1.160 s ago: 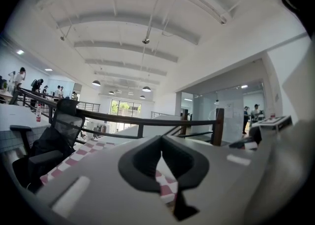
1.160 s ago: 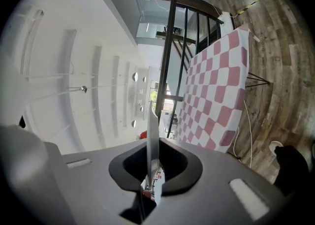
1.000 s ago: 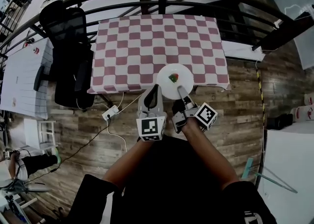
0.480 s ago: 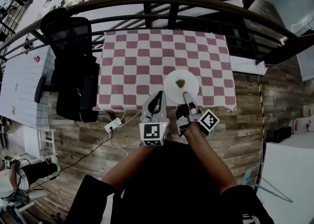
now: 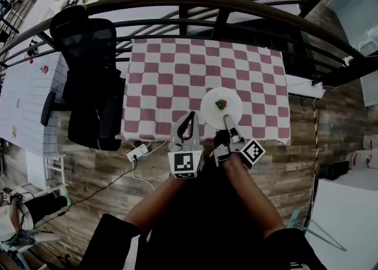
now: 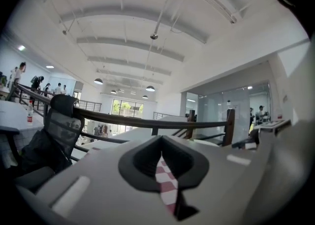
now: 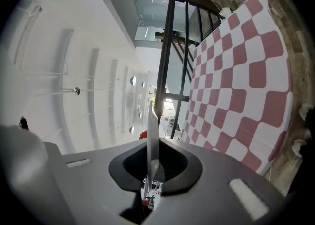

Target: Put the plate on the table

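Observation:
A white plate [image 5: 221, 108] carrying a small red and green bit of food is over the near right part of the table with the red-and-white checked cloth [image 5: 177, 80]. I cannot tell whether it touches the cloth. My right gripper [image 5: 227, 122] is shut on the plate's near rim. In the right gripper view the plate [image 7: 151, 120] stands edge-on between the jaws of that gripper [image 7: 153, 146], with the checked table [image 7: 236, 86] beyond. My left gripper [image 5: 189, 117] hovers just left of the plate at the table's near edge, shut and empty. The left gripper view shows this gripper [image 6: 161, 140] with cloth showing behind it.
A black office chair [image 5: 88, 80] stands against the table's left side. A dark curved railing [image 5: 195, 0] runs behind the table. A white table [image 5: 23, 91] is at far left. A power strip [image 5: 137, 152] with cables lies on the wooden floor under the near left corner.
Both grippers and the plate have moved forward. The plate, which overhung the table's near edge, now sits further in over the cloth. The left gripper has reached the table's edge.

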`<state>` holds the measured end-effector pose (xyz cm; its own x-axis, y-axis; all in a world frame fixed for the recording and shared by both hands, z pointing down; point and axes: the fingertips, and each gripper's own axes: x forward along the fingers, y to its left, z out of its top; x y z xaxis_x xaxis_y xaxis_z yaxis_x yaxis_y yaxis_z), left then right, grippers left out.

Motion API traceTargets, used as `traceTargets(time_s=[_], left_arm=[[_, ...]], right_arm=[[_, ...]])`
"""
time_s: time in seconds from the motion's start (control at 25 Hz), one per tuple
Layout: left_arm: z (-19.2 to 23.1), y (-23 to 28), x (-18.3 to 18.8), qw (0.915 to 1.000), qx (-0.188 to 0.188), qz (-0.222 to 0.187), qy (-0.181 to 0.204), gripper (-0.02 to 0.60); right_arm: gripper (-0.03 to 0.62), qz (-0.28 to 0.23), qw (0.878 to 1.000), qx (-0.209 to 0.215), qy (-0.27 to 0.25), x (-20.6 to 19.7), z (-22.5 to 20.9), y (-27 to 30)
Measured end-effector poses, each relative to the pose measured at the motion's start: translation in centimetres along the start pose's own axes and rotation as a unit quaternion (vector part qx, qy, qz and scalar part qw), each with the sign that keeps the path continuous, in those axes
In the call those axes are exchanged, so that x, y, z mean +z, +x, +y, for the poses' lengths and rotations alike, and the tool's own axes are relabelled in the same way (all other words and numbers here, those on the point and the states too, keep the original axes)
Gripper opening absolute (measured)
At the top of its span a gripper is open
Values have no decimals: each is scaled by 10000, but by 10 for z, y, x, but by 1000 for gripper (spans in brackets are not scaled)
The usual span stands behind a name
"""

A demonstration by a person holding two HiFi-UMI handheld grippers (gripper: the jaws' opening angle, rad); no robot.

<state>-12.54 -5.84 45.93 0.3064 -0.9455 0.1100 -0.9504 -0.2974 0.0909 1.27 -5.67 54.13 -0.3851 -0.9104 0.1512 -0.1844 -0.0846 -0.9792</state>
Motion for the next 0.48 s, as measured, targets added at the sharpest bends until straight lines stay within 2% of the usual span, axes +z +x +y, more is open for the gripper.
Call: traceTargets(time_s=[0.08,0.16,0.28,0.48], left_arm=[[4,2,2,9999,15,-40,116,8],[5,7,3,10000,20,-19,51,8],[5,15,-1,10000,54,5,-65,8],[4,36,-10,9999,37,101,43,8]], right_arm=[[21,41,10000,-44,-50,1,-1,5],[20,41,9999,-69,-93,7,-4,10],[20,31,10000,2,-64,11,-7,19],[21,114,9997,178,-88,17,-10,38]])
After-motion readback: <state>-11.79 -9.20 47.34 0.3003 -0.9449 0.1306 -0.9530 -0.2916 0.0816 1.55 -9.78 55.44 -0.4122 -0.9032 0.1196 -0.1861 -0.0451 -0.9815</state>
